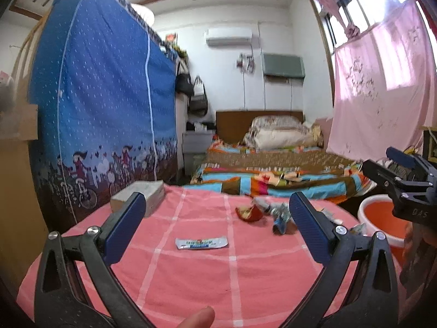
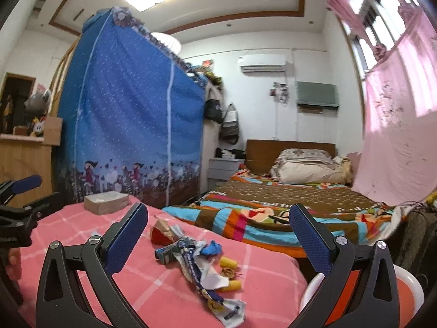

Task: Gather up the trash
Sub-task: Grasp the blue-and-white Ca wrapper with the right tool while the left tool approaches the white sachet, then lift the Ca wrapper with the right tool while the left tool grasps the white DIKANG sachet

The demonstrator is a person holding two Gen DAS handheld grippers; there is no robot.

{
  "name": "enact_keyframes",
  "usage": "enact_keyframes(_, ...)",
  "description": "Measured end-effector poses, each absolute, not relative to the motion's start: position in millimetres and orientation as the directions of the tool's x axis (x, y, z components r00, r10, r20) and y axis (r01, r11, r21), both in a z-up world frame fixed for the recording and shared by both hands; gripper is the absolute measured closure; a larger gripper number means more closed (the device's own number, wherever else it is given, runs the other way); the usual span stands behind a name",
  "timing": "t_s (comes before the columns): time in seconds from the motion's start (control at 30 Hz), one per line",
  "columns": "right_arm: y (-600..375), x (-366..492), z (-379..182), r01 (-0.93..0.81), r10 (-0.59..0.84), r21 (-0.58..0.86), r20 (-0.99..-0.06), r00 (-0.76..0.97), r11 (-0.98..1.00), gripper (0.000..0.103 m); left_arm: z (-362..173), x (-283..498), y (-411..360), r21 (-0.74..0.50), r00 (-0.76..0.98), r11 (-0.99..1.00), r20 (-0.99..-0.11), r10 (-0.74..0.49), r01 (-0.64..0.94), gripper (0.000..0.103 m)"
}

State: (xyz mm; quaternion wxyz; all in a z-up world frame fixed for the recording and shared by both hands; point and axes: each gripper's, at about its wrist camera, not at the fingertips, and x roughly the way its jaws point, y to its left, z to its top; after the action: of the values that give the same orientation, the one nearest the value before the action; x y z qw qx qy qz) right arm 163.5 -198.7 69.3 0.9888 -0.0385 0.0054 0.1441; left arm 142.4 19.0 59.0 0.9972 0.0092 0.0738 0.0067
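A white and blue wrapper (image 1: 201,242) lies flat on the pink checked cloth (image 1: 191,273), just below and between the fingers of my left gripper (image 1: 217,198), which is open and holds nothing. Farther right lie a red wrapper (image 1: 249,213) and crumpled scraps (image 1: 281,216). In the right wrist view the same trash pile (image 2: 191,259) lies beneath my open, empty right gripper (image 2: 218,207), with the red wrapper (image 2: 159,232) and yellow pieces (image 2: 229,262) around it. An orange bucket with a white rim (image 1: 363,207) (image 2: 310,289) stands off the table's right edge.
A tissue box (image 1: 142,196) (image 2: 106,202) sits at the cloth's far left. A blue fabric wardrobe (image 1: 103,109) stands on the left, a bed with striped bedding (image 1: 273,180) lies straight ahead, and a pink curtain (image 1: 382,82) hangs on the right. A thumb (image 1: 196,317) shows at the bottom edge.
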Motion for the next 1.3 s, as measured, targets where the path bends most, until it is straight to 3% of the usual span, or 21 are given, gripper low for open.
enact_keyframes(0.17, -190.5, 181.5, 63.1, -0.277, 0.268, -0.084, -0.106, 0.958, 0.957, 0.000, 46.7, 177.4, 24.9, -0.001, 0.954, 1.000, -0.300, -0.003, 0.003, 0.000)
enact_keyframes(0.33, -189.2, 205.5, 46.8, -0.297, 0.269, -0.045, -0.315, 0.910, 0.954, 0.000, 32.4, 208.6, 32.1, -0.054, 0.893, 0.999, -0.450, -0.030, 0.007, 0.000)
enact_keyframes(0.5, -194.3, 220.6, 25.5, -0.343, 0.321, 0.045, -0.478, 0.818, 0.938, 0.020, 13.9, 235.1, 41.3, -0.113, 0.808, 0.993, -0.587, -0.049, -0.022, 0.000)
enact_keyframes(0.63, -194.0, 223.6, 13.1, -0.373, 0.353, 0.077, -0.541, 0.763, 0.925, 0.048, 2.4, 246.9, 46.6, -0.150, 0.757, 0.988, -0.651, -0.064, -0.045, 0.006)
enact_keyframes(0.73, -190.3, 223.4, 9.4, -0.378, 0.342, 0.054, -0.559, 0.755, 0.924, 0.055, -1.0, 254.4, 48.8, -0.159, 0.731, 0.985, -0.679, -0.066, -0.059, 0.015)
enact_keyframes(0.77, -189.7, 224.1, 9.5, -0.382, 0.343, 0.052, -0.562, 0.753, 0.923, 0.064, -2.0, 256.1, 48.9, -0.160, 0.726, 0.985, -0.685, -0.063, -0.065, 0.019)
enact_keyframes(0.97, -186.6, 232.6, 9.8, -0.408, 0.376, 0.077, -0.567, 0.733, 0.910, 0.089, -2.0, 264.7, 45.1, -0.144, 0.715, 0.987, -0.698, -0.047, -0.076, 0.026)
enact_keyframes(1.3, -184.8, 242.9, 11.9, -0.430, 0.430, 0.139, -0.552, 0.714, 0.892, 0.093, -1.4, 269.4, 35.8, -0.115, 0.707, 0.993, -0.702, -0.080, -0.001, 0.031)
